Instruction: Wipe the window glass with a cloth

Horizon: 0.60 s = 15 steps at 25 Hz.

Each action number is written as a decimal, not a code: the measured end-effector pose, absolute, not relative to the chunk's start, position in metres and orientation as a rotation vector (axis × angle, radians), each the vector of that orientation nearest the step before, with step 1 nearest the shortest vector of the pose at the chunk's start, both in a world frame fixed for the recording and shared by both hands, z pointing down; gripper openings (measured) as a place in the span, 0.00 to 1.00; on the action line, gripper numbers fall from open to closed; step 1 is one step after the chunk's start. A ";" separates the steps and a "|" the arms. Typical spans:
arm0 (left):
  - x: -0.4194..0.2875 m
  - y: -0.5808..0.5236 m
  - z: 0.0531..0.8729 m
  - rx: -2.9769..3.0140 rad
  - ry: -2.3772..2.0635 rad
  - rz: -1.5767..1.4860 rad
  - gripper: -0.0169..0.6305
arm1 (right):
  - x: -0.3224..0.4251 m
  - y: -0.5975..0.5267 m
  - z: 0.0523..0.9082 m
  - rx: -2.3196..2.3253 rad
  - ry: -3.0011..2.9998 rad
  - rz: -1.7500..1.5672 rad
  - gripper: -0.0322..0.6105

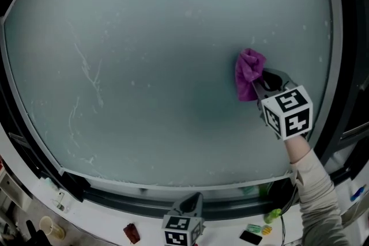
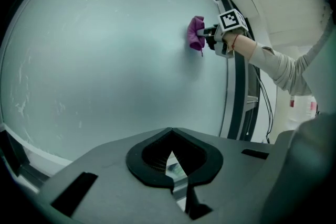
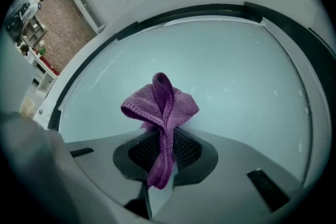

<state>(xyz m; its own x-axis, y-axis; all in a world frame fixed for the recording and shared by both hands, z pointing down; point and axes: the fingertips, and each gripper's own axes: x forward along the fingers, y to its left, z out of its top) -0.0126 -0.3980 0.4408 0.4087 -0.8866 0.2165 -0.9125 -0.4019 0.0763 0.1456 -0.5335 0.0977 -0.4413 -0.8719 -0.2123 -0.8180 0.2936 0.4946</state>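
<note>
The frosted window glass (image 1: 155, 60) fills the head view. A purple cloth (image 1: 249, 73) is bunched against the glass at the right of centre. My right gripper (image 1: 260, 84) is shut on it, its marker cube just below. In the right gripper view the cloth (image 3: 160, 105) sticks up from between the jaws of that gripper (image 3: 165, 134), one end hanging down. My left gripper (image 1: 193, 202) is low at the window's bottom edge, away from the glass, its jaws closed with nothing in them. The left gripper view looks over its own jaws (image 2: 170, 135) at the cloth (image 2: 196, 34) and the right gripper (image 2: 208, 34).
Pale streaks (image 1: 86, 72) mark the left part of the glass. A dark frame (image 1: 341, 37) rims the window. On the white sill below lie a red item (image 1: 131, 233), a green one (image 1: 272, 216), a cup (image 1: 52, 229) and cables (image 1: 285, 204).
</note>
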 end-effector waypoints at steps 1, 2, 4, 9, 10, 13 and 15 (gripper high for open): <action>-0.010 -0.398 0.442 2.485 -1.595 0.213 0.03 | 0.157 -0.534 0.097 1.629 -2.427 -0.837 0.13; -0.008 -0.399 0.442 2.490 -1.588 0.215 0.03 | 0.169 -0.534 0.097 1.655 -2.408 -0.833 0.13; -0.004 -0.399 0.441 2.500 -1.574 0.217 0.03 | 0.192 -0.535 0.095 1.704 -2.367 -0.821 0.13; 0.002 -0.401 0.442 2.518 -1.547 0.225 0.03 | 0.242 -0.537 0.095 1.812 -2.266 -0.794 0.13; 0.003 -0.402 0.443 2.519 -1.543 0.225 0.03 | 0.250 -0.537 0.096 1.831 -2.250 -0.787 0.13; 0.007 -0.403 0.443 2.526 -1.534 0.216 0.03 | 0.275 -0.537 0.098 1.892 -2.213 -0.758 0.13; 0.009 -0.403 0.442 2.531 -1.530 0.214 0.03 | 0.290 -0.537 0.098 1.933 -2.193 -0.738 0.13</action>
<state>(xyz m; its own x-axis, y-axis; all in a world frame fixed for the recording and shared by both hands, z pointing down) 0.0087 -0.4029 0.4421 0.4612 -0.8614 0.2129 -0.8867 -0.4560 0.0758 0.2897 -0.5374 0.0980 -0.1733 -0.9599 -0.2204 -0.8980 0.0621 0.4355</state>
